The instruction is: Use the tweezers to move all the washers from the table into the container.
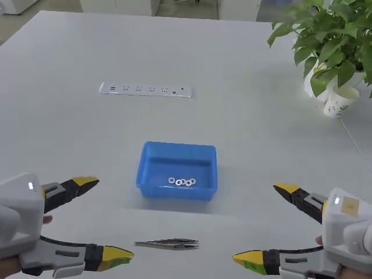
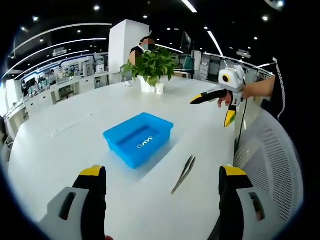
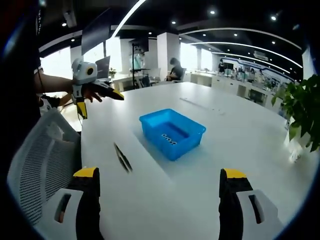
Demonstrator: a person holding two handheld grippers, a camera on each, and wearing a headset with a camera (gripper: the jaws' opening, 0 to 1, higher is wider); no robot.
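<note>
Washers (image 1: 181, 182) sat in a little row inside the blue box (image 1: 157, 192), so that part looked done. The tweezers (image 1: 167, 244) lay flat on the bench (image 1: 261, 116), just in front of the box. Their long side ran left to right, between the two tools. The left tool (image 1: 113, 218) and the right tool (image 1: 256, 221) were both spread wide and held nothing. The left tool's tip was nearer the tweezers, so it looked like the easier one to pick them up.
</note>
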